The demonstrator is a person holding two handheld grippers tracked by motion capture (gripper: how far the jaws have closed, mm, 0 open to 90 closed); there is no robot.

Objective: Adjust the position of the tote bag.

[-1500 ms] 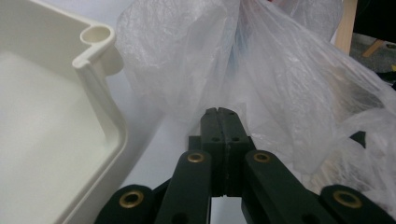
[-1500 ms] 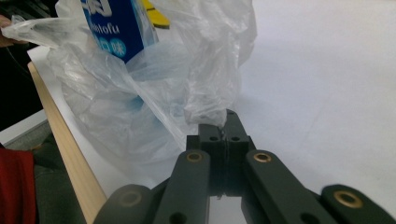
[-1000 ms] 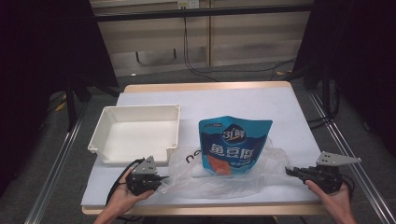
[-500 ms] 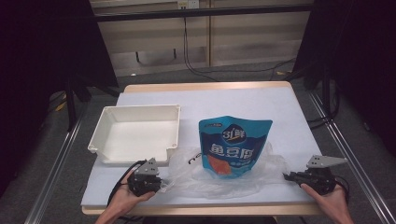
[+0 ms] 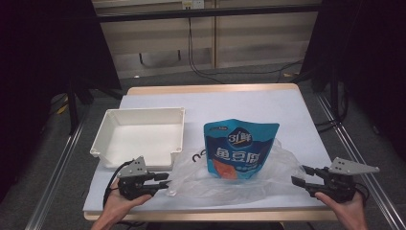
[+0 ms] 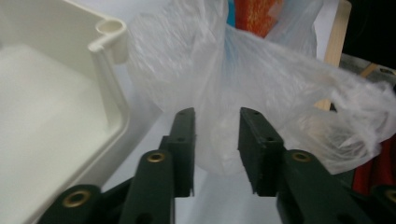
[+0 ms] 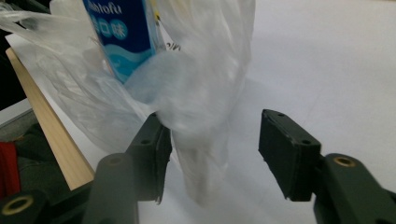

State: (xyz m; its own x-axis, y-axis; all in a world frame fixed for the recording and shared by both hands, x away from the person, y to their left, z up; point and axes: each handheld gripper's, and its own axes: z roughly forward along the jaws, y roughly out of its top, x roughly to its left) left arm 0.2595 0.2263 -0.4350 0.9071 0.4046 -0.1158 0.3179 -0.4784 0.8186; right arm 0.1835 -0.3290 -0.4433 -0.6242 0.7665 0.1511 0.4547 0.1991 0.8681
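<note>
A blue snack pouch (image 5: 239, 148) stands upright on a crumpled clear plastic bag (image 5: 225, 184) near the table's front. My left gripper (image 5: 163, 181) lies at the bag's left end. Its jaws have just been opening, and in the left gripper view (image 6: 217, 135) a fold of the bag (image 6: 261, 79) hangs loose in the gap. At the bag's right end sits my right gripper (image 5: 299, 176), whose jaws have also just been opening. In the right gripper view (image 7: 215, 140) a twisted bag fold (image 7: 196, 84) leans on one pad, clear of the other. The pouch (image 7: 123, 32) shows behind.
An empty white tray (image 5: 139, 134) sits at the left, close beside my left gripper, and its corner (image 6: 109, 42) shows in the left gripper view. The table's wooden front edge (image 5: 215, 215) runs just below both hands. Dark frames and cables stand behind the table.
Both pairs of jaws were shut on the bag's ends and now stand apart. The bag's ends lie slack. Both hands have lifted slightly.
</note>
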